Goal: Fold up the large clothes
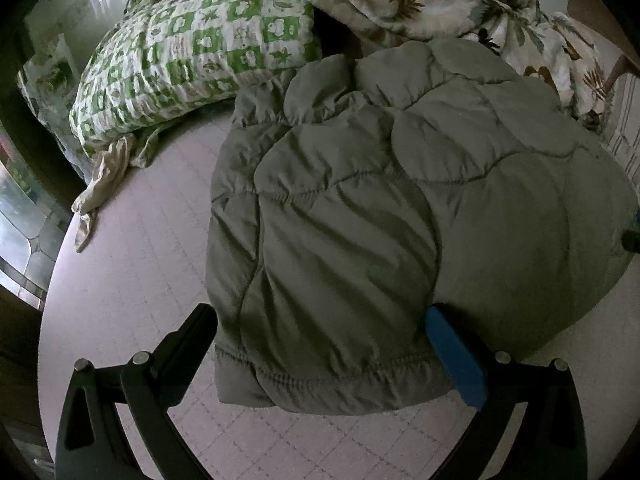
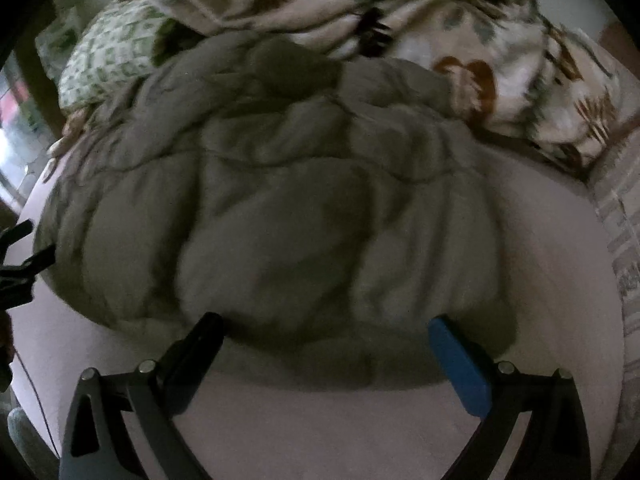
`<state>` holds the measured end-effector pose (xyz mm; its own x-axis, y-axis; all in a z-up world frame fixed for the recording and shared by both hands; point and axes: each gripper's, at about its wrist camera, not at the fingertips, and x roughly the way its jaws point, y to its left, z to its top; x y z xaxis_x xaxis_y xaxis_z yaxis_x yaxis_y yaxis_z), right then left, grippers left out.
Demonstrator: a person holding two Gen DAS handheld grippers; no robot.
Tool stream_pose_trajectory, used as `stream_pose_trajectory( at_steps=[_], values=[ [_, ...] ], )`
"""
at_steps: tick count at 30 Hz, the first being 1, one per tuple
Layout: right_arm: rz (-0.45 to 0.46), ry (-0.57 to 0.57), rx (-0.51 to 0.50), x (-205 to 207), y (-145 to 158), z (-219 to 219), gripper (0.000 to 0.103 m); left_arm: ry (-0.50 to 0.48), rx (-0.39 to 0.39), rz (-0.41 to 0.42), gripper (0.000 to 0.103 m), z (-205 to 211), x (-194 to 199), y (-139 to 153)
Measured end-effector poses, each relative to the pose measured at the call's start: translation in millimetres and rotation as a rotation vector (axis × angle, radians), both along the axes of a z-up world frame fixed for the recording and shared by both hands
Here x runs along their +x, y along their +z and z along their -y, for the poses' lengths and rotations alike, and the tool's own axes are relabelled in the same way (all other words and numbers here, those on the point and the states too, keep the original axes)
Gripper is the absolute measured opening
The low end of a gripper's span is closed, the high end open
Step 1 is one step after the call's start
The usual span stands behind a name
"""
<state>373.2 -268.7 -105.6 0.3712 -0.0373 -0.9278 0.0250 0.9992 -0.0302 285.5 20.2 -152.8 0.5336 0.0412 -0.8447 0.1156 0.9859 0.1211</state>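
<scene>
A grey quilted jacket [image 1: 380, 216] lies folded in a bundle on the pale pink bed sheet [image 1: 120, 280]. My left gripper [image 1: 320, 316] is open, its black and blue fingers spread on either side of the jacket's near hem, which lies between them. In the right wrist view the same jacket [image 2: 280, 224] fills the middle, blurred. My right gripper [image 2: 324, 332] is open, its fingers wide apart at the jacket's near edge. Part of the left gripper shows at the left edge of the right wrist view [image 2: 20, 256].
A green and white patterned pillow [image 1: 192, 56] lies at the back left, with a beige cloth [image 1: 104, 184] trailing from it. A leaf-print blanket [image 1: 440, 4] is heaped behind the jacket, also in the right wrist view [image 2: 440, 40]. A window [image 1: 24, 224] is at the far left.
</scene>
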Motion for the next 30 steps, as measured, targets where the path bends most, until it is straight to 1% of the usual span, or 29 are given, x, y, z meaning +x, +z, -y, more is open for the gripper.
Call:
stream_pose_trajectory(
  at_steps=[2, 6, 8, 11, 17, 22, 25, 30],
  values=[
    [-0.012, -0.003, 0.029, 1, -6, 6, 0.103, 0.006, -0.008, -0.005, 0.103, -1, 1, -1],
    [-0.03, 0.027, 0.003, 4, -11, 2, 0.103, 0.004, -0.002, -0.006, 0.103, 0, 0, -2],
    [-0.041, 0.041, 0.008, 6, -7, 1, 0.103, -0.001, -0.003, -0.008, 0.103, -2, 3, -2],
    [-0.033, 0.062, 0.035, 10, 5, 2, 0.103, -0.005, -0.005, -0.013, 0.103, -2, 2, -2],
    [-0.011, 0.04, 0.045, 2, 20, 23, 0.103, -0.009, 0.0, -0.011, 0.103, 0, 0, 2],
    [0.014, 0.005, 0.052, 4, 25, 48, 0.103, -0.015, 0.001, -0.004, 0.103, -7, -1, 11],
    [0.005, -0.014, 0.057, 8, 24, 65, 0.103, -0.003, 0.009, -0.004, 0.103, -17, 0, 16],
    [-0.023, -0.052, 0.1, 12, 23, 82, 0.103, 0.035, -0.001, -0.009, 0.103, -35, 8, 21]
  ],
)
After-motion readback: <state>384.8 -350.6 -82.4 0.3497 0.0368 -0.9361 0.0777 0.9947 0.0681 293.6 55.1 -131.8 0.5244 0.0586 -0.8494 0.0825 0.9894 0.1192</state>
